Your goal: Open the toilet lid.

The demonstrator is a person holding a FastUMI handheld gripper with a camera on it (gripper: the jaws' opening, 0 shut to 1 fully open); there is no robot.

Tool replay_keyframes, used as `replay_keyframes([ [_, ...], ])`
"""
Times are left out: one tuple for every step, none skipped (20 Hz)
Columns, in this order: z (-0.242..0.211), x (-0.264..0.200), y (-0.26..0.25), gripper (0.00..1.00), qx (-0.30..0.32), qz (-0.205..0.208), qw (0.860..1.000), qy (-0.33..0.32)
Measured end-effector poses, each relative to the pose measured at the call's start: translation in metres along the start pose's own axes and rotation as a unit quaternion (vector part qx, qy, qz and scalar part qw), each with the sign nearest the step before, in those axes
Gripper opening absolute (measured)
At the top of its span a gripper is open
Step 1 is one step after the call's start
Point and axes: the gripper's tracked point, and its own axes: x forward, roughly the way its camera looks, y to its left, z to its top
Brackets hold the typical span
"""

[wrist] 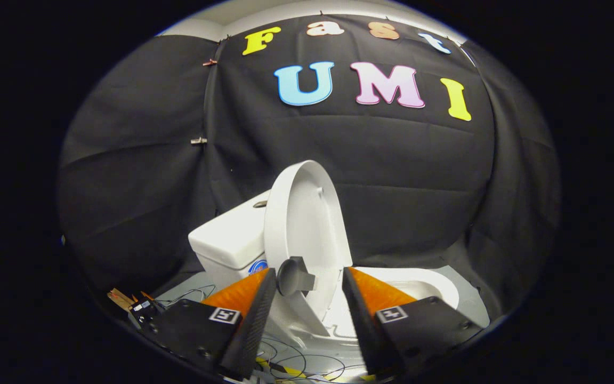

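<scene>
- White glossy plastic makes up the oval toilet lid (307,224), which stands raised nearly upright, its inner face turned toward the open bowl side.
- Just ahead of the tongs (308,280) and between their two fingers sits a small dark grey round knob (292,276) fixed low on the lid's near edge.
- Tongs are spread wide; the knob lies close to the left finger (253,314), though whether they touch I cannot tell, and the right finger (360,314) stands apart from both knob and lid, so nothing is pinched.
- Behind the lid and to its left is the white ceramic cistern (229,240), box-shaped, with a small metallic flush button (259,204) on its top.
- To the right of the lid, beyond the right finger, the white rounded toilet bowl rim (435,285) lies uncovered.
- Thin dark cables (190,294) trail over the pale floor (469,306) near the toilet's base, left of the left finger, with more wire loops below between the fingers.
- Dark creased cloth (419,176) hangs as the booth wall behind the toilet.
</scene>
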Motion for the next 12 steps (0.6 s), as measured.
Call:
replay_keyframes([
  [0.013, -0.013, -0.006, 0.82, 0.003, -0.002, 1.000, -0.013],
  [0.028, -0.025, -0.014, 0.80, 0.005, -0.005, 1.000, -0.027],
  [0.043, -0.040, -0.021, 0.80, 0.006, -0.008, 0.999, -0.043],
  [0.059, -0.054, -0.028, 0.89, 0.005, -0.011, 0.998, -0.060],
  [0.074, -0.071, -0.034, 0.94, 0.004, -0.013, 0.997, -0.079],
  [0.087, -0.085, -0.038, 0.98, 0.001, -0.014, 0.995, -0.097],
  [0.099, -0.099, -0.042, 0.98, -0.004, -0.017, 0.994, -0.110],
  [0.109, -0.111, -0.045, 0.99, -0.010, -0.020, 0.993, -0.120],
  [0.117, -0.124, -0.048, 0.99, -0.017, -0.024, 0.991, -0.128],
  [0.124, -0.135, -0.051, 0.99, -0.022, -0.027, 0.990, -0.135],
  [0.130, -0.147, -0.053, 0.99, -0.026, -0.031, 0.989, -0.141],
  [0.135, -0.157, -0.056, 0.99, -0.030, -0.036, 0.988, -0.144],
])
